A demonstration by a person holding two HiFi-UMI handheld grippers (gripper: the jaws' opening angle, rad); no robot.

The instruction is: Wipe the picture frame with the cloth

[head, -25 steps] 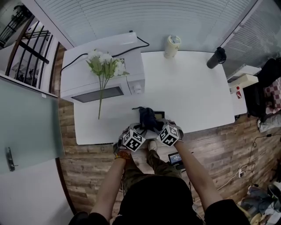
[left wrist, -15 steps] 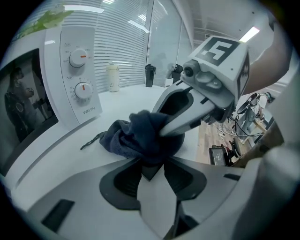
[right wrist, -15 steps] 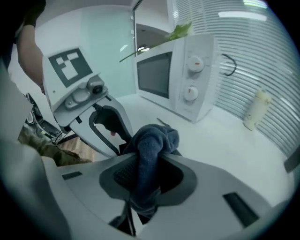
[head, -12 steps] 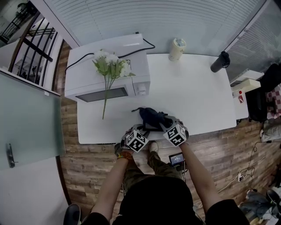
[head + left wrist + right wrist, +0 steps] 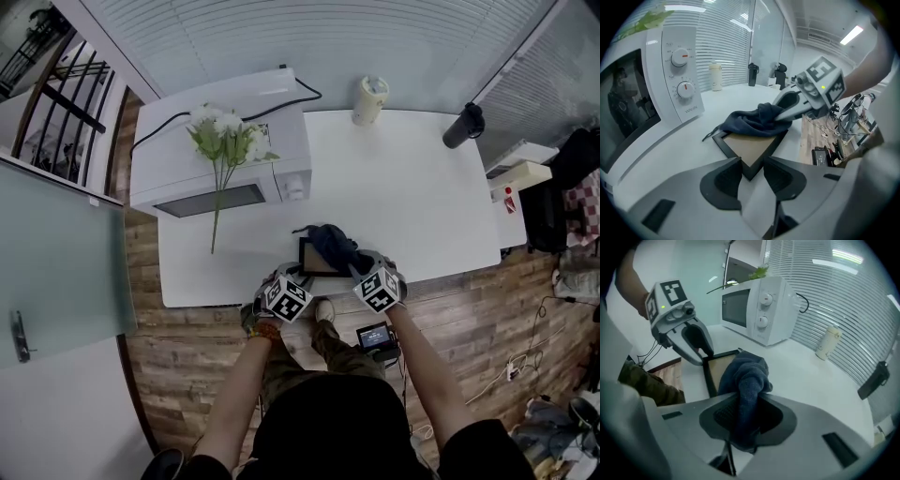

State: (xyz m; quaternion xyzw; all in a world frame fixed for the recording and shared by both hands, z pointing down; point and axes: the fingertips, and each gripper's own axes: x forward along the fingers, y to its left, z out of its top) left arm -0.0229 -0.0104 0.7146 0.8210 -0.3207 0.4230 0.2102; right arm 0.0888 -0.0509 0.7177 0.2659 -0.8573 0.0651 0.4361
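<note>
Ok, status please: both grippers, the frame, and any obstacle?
Left gripper clamped on picture frame corner. Right gripper shut on cloth, cloth resting on the frame's far part. Microwave beside, apart from frame.

Flowers [image 5: 222, 131] atop white microwave [image 5: 220, 164]; pale cup [image 5: 368, 98] and dark bottle [image 5: 463, 124] on table [image 5: 412, 206]

I log the picture frame [image 5: 311, 259]: black border, tan panel, lying flat on the white surface [image 5: 412, 197], lower centre of the head view, near the front edge. The dark blue cloth [image 5: 334, 245] sits bunched over the frame's right part, one fold lifted.
</note>
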